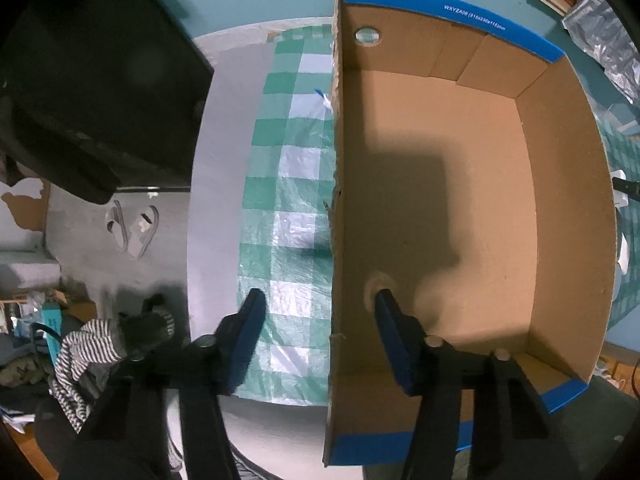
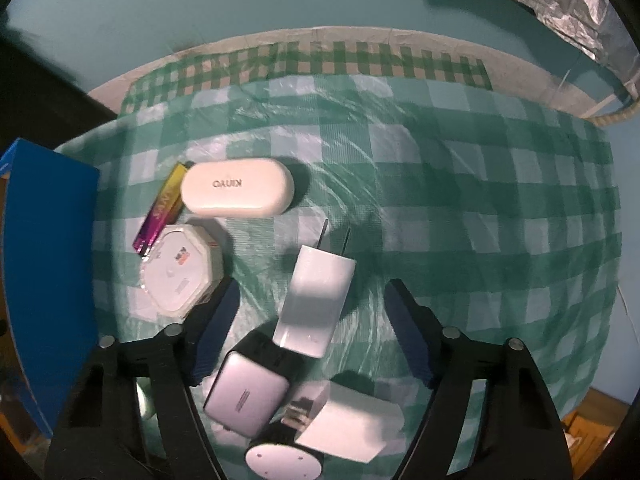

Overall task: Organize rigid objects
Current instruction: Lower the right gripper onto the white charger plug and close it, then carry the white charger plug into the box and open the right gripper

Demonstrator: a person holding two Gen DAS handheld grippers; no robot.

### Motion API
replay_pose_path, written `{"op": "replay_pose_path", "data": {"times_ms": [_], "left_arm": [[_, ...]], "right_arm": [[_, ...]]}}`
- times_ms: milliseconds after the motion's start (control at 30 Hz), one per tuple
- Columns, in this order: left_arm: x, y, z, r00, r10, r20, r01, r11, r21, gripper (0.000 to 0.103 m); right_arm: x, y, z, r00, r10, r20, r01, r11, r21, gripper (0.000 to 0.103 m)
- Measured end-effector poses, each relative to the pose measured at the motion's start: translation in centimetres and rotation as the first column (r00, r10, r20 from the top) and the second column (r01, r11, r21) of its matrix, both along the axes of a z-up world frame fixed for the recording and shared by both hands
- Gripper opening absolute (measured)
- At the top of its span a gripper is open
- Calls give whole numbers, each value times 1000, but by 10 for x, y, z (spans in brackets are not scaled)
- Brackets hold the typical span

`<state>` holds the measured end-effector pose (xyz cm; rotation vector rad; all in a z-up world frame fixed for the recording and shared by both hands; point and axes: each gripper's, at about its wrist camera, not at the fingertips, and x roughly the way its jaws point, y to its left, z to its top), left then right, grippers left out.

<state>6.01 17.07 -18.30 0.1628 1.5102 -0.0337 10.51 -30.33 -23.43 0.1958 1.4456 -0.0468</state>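
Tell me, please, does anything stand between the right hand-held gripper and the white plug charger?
Nothing visible does: the right hand-held gripper is open, and the white plug charger lies uncovered between its fingers.

Checked tablecloth (image 2: pixel 460 184) carries box (image 1: pixel 460 200), chargers (image 2: pixel 316 300), case (image 2: pixel 237 192).

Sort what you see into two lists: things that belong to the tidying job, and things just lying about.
Job: cardboard box, white plug charger, white oval case, octagonal box, colourful bar, grey adapter.
Lying about: sandals, striped cloth, foil sheet.
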Motion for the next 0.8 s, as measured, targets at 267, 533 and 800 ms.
{"op": "replay_pose_path", "data": {"times_ms": [267,533,800], "left_arm": [[2,-1,-9,999,21,-26,-22,998,-51,30],[1,-1,-17,998,33,-59,-35,998,-46,17],[-1,-2,-15,998,34,-52,-37,998,-48,11]], "right_arm": [[7,-1,-19,999,-15,-35,16,1000,19,52],[9,-2,-23,999,-26,-26,26,1000,0,27],[7,-5,-16,999,-25,-25,24,1000,-15,26]]}}
